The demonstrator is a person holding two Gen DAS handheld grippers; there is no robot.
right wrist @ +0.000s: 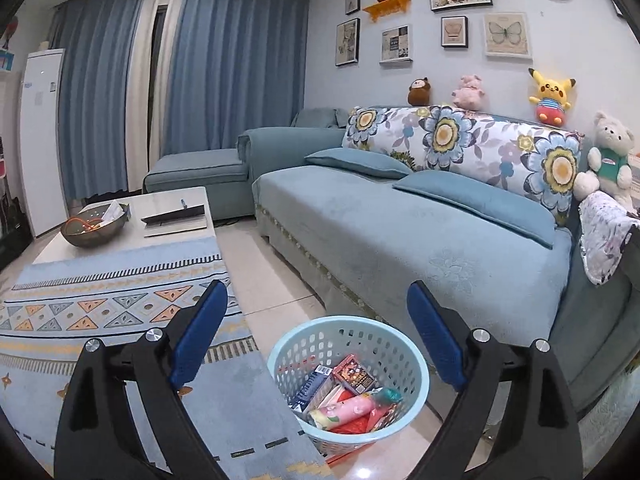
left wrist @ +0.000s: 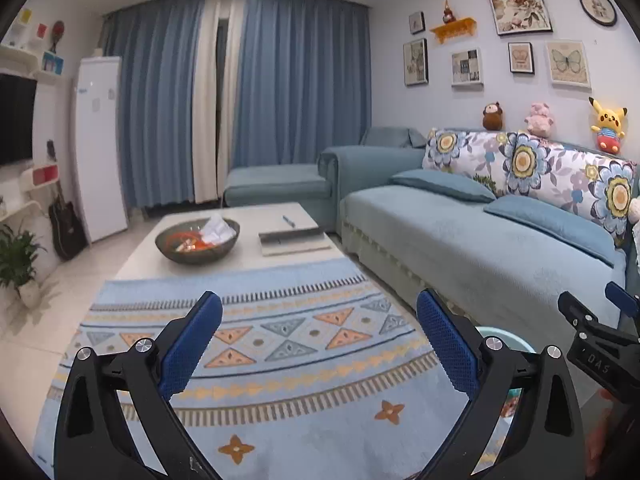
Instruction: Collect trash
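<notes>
Both grippers, left (left wrist: 319, 344) and right (right wrist: 317, 334), hold their jaws wide apart and empty; the right hangs above a basket (right wrist: 416, 364) holding wrappers (right wrist: 352, 404).

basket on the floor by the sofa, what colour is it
Light blue, with a perforated wall; the right wrist view shows it best.

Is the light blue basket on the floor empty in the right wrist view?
No, the light blue basket holds several wrappers and packets, including a pink packet.
</notes>
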